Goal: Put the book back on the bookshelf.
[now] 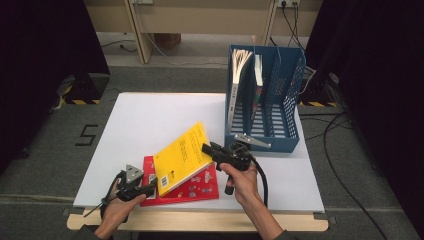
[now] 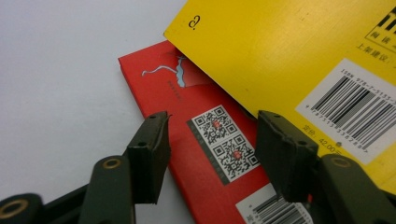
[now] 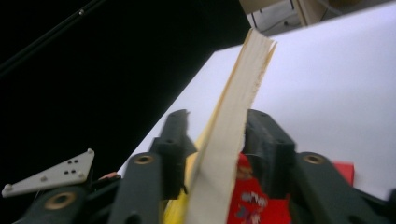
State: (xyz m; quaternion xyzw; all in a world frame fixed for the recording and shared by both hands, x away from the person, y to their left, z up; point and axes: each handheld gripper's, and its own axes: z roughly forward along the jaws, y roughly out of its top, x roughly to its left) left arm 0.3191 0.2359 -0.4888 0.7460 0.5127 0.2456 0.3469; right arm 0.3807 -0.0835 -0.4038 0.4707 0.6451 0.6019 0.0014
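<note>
Right tool [image 1: 209,148] lifts yellow book [image 1: 184,156] above white table [image 1: 150,120], grey carpet [image 1: 50,145] around.

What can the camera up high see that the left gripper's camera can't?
The high view takes in the blue file rack with books standing in it, the whole white table, and the right gripper clamped on the yellow book's edge, tilting it up. The left gripper view reads the red book's QR codes and the yellow book's barcode between the left gripper's jaws. Both show the yellow book lying over the red one.
</note>
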